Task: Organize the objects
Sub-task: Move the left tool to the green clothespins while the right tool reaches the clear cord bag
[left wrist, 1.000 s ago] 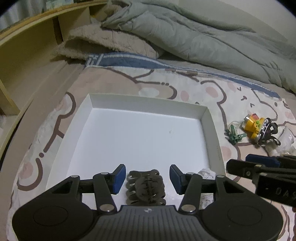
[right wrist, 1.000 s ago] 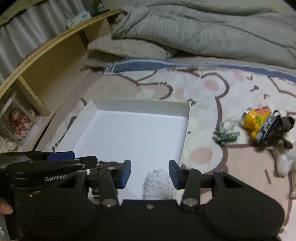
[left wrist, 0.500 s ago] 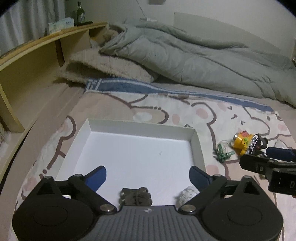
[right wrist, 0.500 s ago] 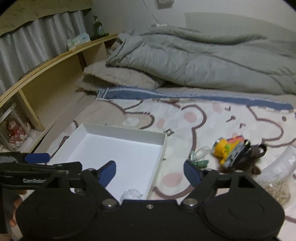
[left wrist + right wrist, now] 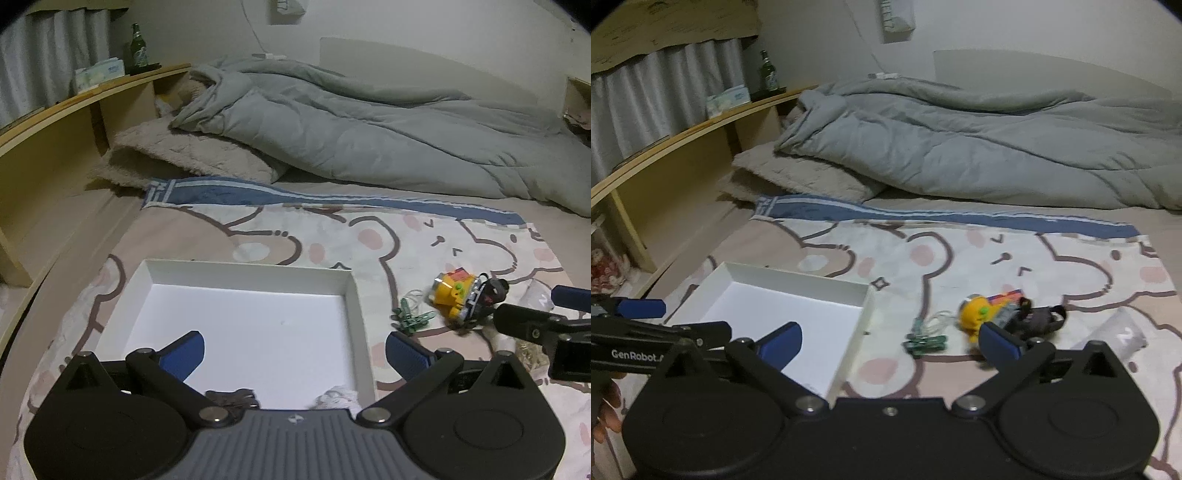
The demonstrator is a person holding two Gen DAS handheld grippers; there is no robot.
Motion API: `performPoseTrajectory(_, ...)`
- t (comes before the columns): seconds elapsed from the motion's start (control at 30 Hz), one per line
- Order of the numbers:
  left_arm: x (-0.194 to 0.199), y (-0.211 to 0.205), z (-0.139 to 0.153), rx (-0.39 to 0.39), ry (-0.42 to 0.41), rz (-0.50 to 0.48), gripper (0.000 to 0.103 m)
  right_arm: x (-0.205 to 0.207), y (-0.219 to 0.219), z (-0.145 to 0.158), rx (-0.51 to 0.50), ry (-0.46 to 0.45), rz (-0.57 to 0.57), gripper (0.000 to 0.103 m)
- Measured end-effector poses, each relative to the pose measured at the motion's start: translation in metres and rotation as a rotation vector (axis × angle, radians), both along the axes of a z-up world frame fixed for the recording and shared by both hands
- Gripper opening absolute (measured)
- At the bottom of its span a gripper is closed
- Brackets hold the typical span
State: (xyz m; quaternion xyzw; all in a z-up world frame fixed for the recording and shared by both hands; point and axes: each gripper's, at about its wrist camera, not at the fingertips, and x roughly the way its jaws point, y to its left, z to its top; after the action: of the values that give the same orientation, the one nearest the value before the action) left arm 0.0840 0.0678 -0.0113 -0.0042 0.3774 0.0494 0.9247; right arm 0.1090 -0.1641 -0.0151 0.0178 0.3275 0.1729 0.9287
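Since opening, both grippers [image 5: 294, 349] [image 5: 889, 341] higher.

We see a dim room under flat, cool indoor light with no clear source in view. Colours look muted and grainy. The white box [image 5: 354, 295] is the brightest surface in both views, its floor nearly washed out, with soft shadows along its inner walls. Fisheye distortion bends the wooden shelf [image 5: 74, 122] into a curve and darkens the corners to black. In the right wrist view the yellow toy [image 5: 979, 314] and green clips [image 5: 925, 343] are smeared by motion blur; in the left wrist view they look sharper.
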Motion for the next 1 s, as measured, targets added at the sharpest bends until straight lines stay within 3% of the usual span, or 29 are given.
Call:
performPoseTrajectory(0.63, 0.025, -0.066, -0.010, -0.024, -0.007, -0.095, 0.103, -0.002, -0.091, 0.003, -0.069, -0.039, -0.178, 0.103)
performPoseTrajectory(1.0, 0.044, -0.099, -0.026, -0.010, -0.023, -0.160, 0.103, 0.009, -0.144, -0.011, -0.059, 0.024, -0.284, 0.103)
